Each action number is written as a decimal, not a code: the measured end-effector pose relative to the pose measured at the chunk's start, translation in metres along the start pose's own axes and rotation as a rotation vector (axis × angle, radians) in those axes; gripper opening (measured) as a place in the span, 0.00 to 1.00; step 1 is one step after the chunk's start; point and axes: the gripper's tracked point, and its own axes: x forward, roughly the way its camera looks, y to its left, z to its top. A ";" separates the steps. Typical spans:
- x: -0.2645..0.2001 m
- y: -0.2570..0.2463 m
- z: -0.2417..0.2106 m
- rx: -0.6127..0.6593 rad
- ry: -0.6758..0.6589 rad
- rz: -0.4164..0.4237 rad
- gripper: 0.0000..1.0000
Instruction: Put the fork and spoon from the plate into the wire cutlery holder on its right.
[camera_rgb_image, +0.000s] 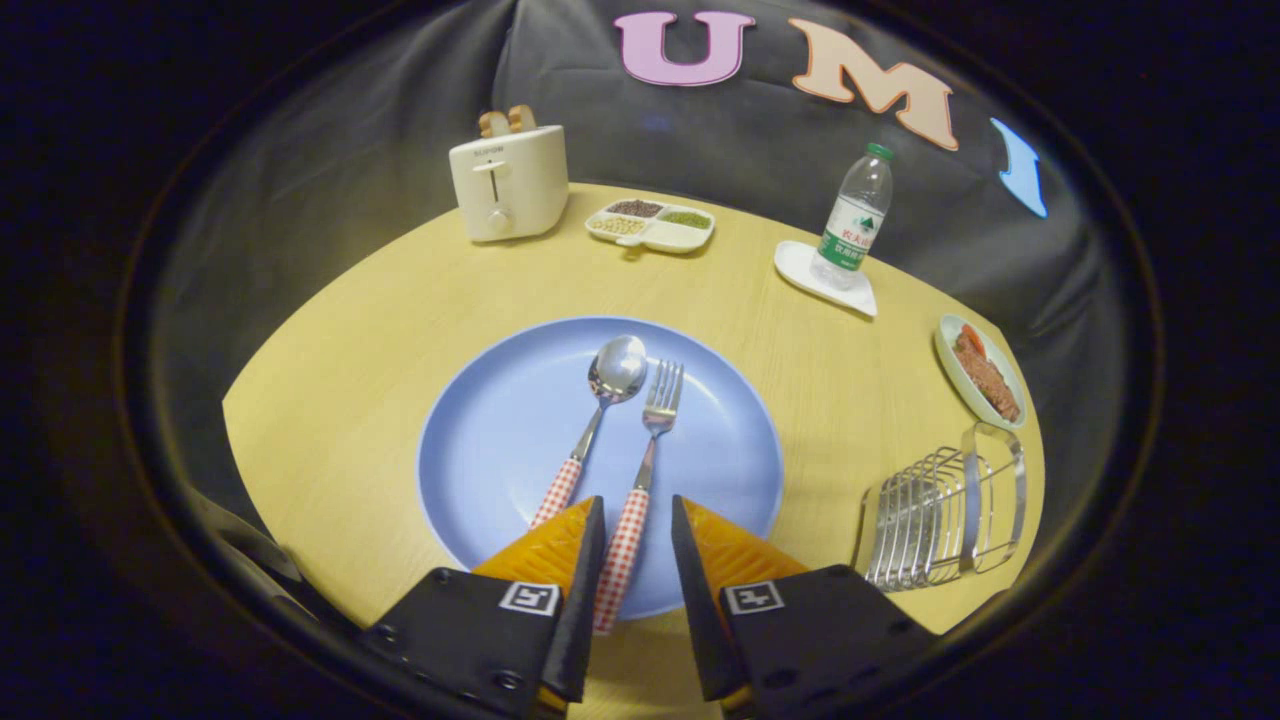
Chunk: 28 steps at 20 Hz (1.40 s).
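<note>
Two pieces of cutlery are seen lying side by side on the blue plate (500, 440), near the middle of the round wooden table (340, 380). Far left, a cream toaster (508, 183) with bread in its slots is set close to the table's far edge, a divided snack dish (650, 226) just to its right. Bare tabletop is left all round the plate's rim, widest on the left. The spoon (603, 405) lies left of the fork (648, 450); both checked handles point towards the gripper (638, 520). The gripper's fingers are spread apart, and the fork's handle passes between them, closer to the left finger, with a gap on the right side; no pinch is visible. Farther right, a water bottle (855, 220) stands on a white coaster (826, 278). At the table's right edge a small dish of food (980, 372) is set, and just nearer, the wire cutlery holder (945, 520), well apart from the plate.
</note>
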 end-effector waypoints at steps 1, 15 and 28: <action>0.001 -0.002 -0.002 -0.002 0.010 -0.006 0.36; -0.014 -0.032 0.002 0.066 0.106 -0.044 0.12; -0.076 -0.087 0.037 0.016 0.131 0.034 0.12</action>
